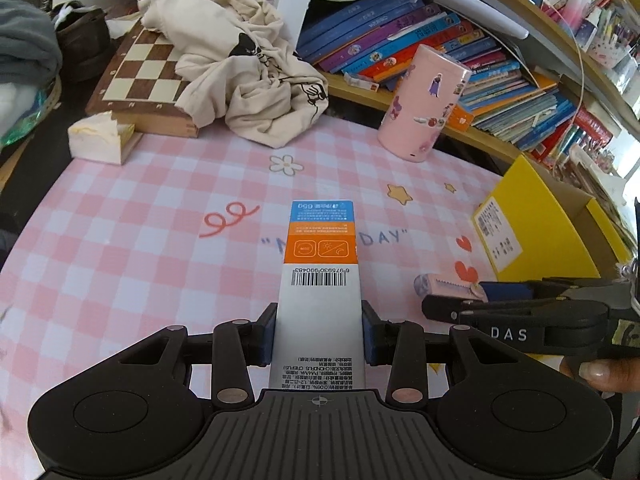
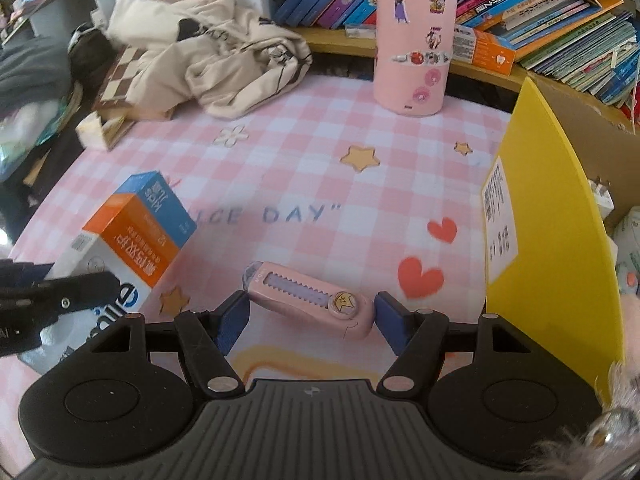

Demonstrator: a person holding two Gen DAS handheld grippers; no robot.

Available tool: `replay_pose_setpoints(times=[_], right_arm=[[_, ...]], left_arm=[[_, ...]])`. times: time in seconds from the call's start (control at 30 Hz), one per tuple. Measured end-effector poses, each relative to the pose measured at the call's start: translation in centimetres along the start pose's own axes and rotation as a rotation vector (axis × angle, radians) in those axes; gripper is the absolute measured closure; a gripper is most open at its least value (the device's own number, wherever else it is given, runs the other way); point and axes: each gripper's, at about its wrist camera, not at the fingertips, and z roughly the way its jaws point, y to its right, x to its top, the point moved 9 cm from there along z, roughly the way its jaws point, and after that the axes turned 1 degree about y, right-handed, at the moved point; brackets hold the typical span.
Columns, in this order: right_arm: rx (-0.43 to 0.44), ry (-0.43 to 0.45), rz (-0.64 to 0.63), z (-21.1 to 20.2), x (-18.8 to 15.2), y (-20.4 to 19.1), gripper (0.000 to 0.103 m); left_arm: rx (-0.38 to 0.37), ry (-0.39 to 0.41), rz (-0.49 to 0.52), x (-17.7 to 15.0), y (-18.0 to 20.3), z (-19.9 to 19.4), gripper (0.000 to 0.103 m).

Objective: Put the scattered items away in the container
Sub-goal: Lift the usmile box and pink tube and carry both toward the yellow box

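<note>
Behind us a shelf of leaning books (image 1: 432, 40) runs along the back, and a pink checked cloth (image 1: 160, 208) covers the worktop. Our left gripper (image 1: 319, 334) has its fingers clamped on a white, orange and blue toothpaste box (image 1: 320, 280), held clear above the cloth. Our right gripper (image 2: 308, 322) has its fingers pressed on both ends of a pink utility knife (image 2: 308, 298) — the yellow container (image 2: 552, 240) stands just to its right. A stickered pink canister (image 2: 414, 40) and a crumpled cream garment (image 1: 240, 60) sit farther back.
</note>
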Motion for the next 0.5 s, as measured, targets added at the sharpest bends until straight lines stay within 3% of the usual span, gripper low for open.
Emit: replay_pose_setpoints(times=[0.5], right_arm=[[0.053,0.028,-0.033,-5.7,-3.5,-2.7,0.036]], left_arm=[[-0.102,0.030,-0.098,-3.4,1.0,-6.0,0.065]])
